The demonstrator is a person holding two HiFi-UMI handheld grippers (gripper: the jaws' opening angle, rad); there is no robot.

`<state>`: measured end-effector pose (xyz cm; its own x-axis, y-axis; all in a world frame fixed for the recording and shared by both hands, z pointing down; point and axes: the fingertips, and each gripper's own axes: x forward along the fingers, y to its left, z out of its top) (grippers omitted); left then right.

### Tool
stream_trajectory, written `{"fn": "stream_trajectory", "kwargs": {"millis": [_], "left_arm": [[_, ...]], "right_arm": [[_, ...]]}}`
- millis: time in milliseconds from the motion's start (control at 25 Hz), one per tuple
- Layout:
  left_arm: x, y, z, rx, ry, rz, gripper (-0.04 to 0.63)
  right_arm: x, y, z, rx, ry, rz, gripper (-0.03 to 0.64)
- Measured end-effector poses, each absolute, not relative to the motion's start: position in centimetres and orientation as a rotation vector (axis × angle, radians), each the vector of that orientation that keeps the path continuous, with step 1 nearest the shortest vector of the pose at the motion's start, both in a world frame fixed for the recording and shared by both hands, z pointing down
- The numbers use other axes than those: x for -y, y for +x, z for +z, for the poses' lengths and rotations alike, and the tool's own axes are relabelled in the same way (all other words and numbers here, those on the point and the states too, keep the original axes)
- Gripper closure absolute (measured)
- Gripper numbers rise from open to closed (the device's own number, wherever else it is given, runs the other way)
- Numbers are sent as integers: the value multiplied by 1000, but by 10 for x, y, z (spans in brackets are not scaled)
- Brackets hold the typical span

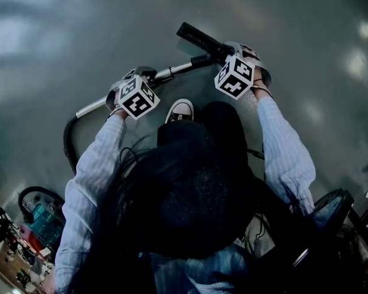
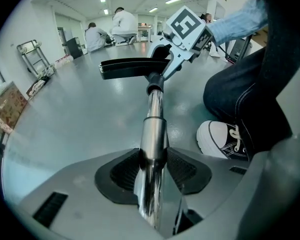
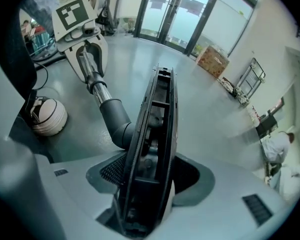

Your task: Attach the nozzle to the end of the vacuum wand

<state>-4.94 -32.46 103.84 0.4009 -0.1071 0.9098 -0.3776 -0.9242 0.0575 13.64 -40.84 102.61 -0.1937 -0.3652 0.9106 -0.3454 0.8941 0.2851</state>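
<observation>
In the left gripper view the chrome vacuum wand (image 2: 154, 129) runs up from between my left gripper's (image 2: 152, 170) pads, which press on both its sides. Its far end sits in the black neck (image 2: 155, 85) of the flat black nozzle (image 2: 127, 68). My right gripper (image 3: 149, 176) is shut on that nozzle (image 3: 157, 124), whose open underside faces its camera. The nozzle's dark elbow (image 3: 116, 118) joins the wand (image 3: 95, 81), with the left gripper behind it. From the head view, the wand (image 1: 172, 72) spans between both marker cubes above the grey floor.
A white sneaker (image 1: 181, 110) and a dark trouser leg (image 2: 240, 91) stand just beside the wand. A black hose (image 1: 67, 143) curves off its rear end. People in white (image 2: 110, 31) and a trolley (image 2: 34, 56) are far off. Boxes (image 3: 212, 60) stand by glass doors.
</observation>
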Motion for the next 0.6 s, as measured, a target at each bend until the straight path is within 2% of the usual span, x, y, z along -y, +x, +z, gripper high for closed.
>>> {"fn": "stream_trajectory", "kwargs": {"millis": [240,600], "left_arm": [[321,-45,1052,398,2375,1568,422],[314,-43,1059,382,2347,1584,422]], "right_arm": [[412,129,1025,1690,410,-204,359],[393,118,1048,1755,395,-44,359]]}}
